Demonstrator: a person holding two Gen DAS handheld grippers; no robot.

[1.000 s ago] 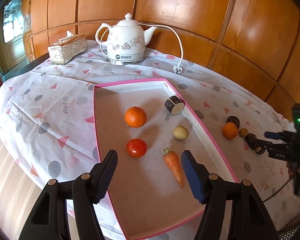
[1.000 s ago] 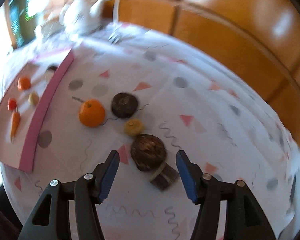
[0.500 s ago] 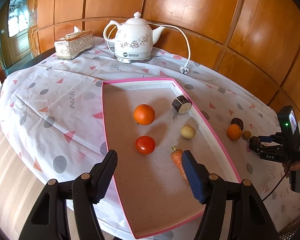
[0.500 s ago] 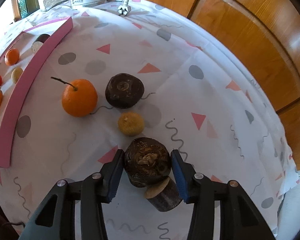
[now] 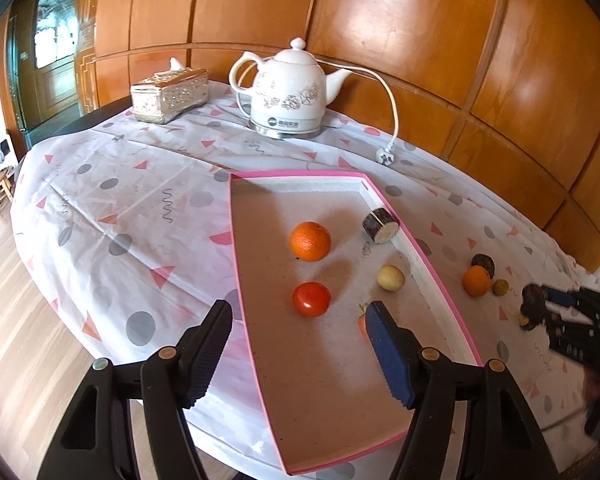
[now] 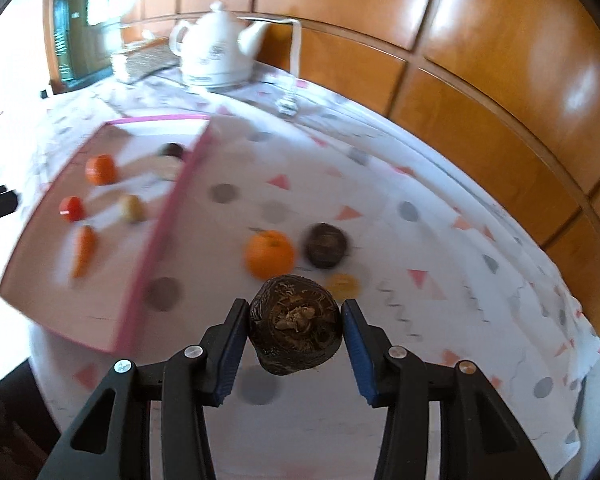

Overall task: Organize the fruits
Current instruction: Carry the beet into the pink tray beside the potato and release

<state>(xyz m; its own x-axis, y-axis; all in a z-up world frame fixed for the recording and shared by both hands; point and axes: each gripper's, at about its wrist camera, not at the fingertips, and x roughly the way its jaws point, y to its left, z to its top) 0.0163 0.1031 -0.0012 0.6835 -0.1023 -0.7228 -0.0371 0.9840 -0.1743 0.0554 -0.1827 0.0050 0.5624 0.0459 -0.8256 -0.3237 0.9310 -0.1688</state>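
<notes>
Right tongs (image 6: pixel 294 330) were pinching a dark brown, rough-skinned lump (image 6: pixel 294 330), low in the centre of the right view, both pads pressed on its sides. It seemed to hang clear of the tablecloth (image 6: pixel 440 320), with a grey shadow below it, though blur made that uncertain. What fruit it was could not be told.

Just beyond it, mid-frame: an orange (image 6: pixel 269 255), a second dark round fruit (image 6: pixel 325 245) to its right, a small yellow fruit (image 6: pixel 343 284) nearer the tongs. All three sat loose on the cloth.

Left tongs (image 5: pixel 300 344) were spread wide and held nothing, at the bottom of the left view over the near end of the pink tray (image 5: pixel 236 280). Inside the tray: tomato (image 5: pixel 311 299), another orange (image 5: pixel 310 241), pale yellow fruit (image 5: pixel 390 278), a dark cut log-like piece (image 5: pixel 380 225) against the far rim, and a carrot (image 6: pixel 83 250) partly hidden behind the left tongs' right pad.

Step in hand, as judged: carrying the picked lump toward the tray, in the left part of the right view.

Next move would call for clearing the pink rim, then lowering onto bare tray floor away from the carrot and tomato before releasing. Three loose fruits remained outside.

Kettle (image 5: pixel 290 92) and tissue box (image 5: pixel 170 94) stood at the top, uninvolved.
</notes>
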